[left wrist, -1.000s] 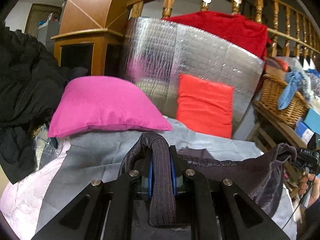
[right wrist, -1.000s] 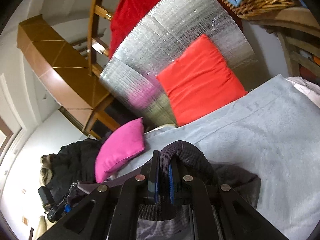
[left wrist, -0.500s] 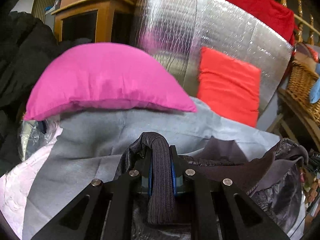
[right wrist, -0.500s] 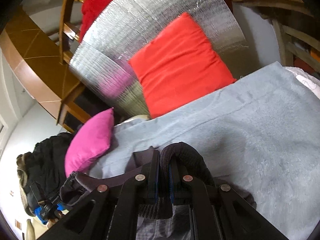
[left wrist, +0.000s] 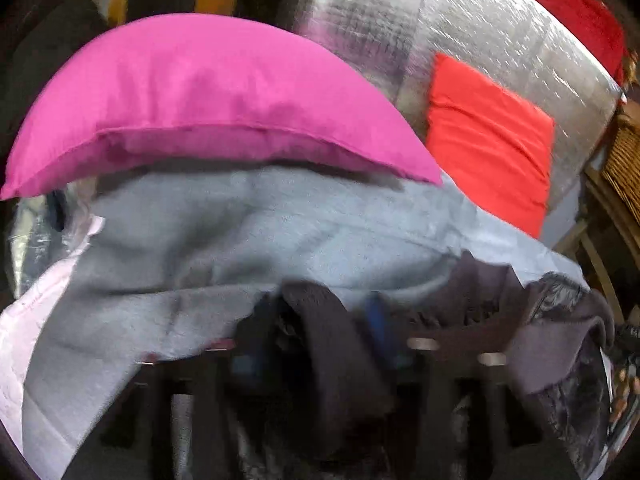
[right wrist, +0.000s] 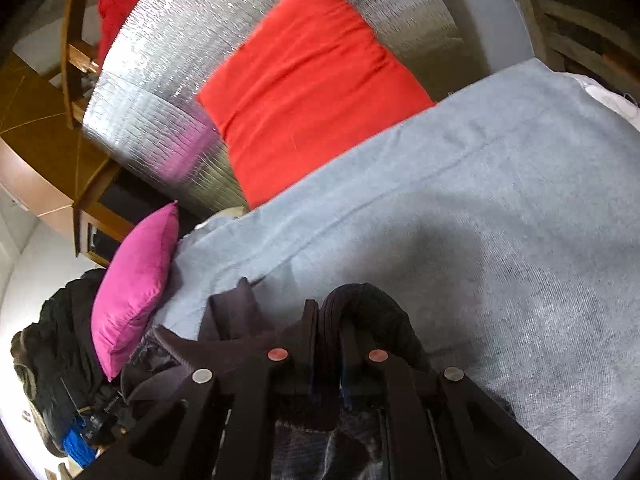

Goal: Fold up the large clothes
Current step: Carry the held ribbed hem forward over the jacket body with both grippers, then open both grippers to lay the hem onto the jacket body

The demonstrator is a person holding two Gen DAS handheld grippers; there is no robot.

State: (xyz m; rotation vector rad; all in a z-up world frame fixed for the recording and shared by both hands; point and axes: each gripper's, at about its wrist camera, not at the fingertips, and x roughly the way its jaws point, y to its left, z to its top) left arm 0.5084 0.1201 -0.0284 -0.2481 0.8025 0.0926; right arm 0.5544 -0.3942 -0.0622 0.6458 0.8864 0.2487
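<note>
A dark jacket (left wrist: 560, 360) with a ribbed band (left wrist: 336, 352) lies low over the grey blanket (left wrist: 200, 248). In the blurred left wrist view my left gripper (left wrist: 320, 320) has its jaws opening. The blue pads stand apart on either side of the ribbed band, which lies loose between them. In the right wrist view my right gripper (right wrist: 330, 328) still pinches another ribbed part of the jacket (right wrist: 372, 308), its jaws just starting to ease. The jacket's dark cloth (right wrist: 232, 312) stretches off to the left, over the blanket (right wrist: 480, 220).
A pink pillow (left wrist: 200, 100) lies at the blanket's far end, and a red cushion (left wrist: 488, 140) leans on a silver foil panel (left wrist: 500, 40). Black clothes (right wrist: 60, 340) are heaped past the pillow. A wicker basket (left wrist: 628, 168) and wooden rails stand on the right.
Both grippers have sunk toward the blanket with the jacket. The left jaws, clamped on the ribbed band before, have spread apart. The right jaws still hold their band.
</note>
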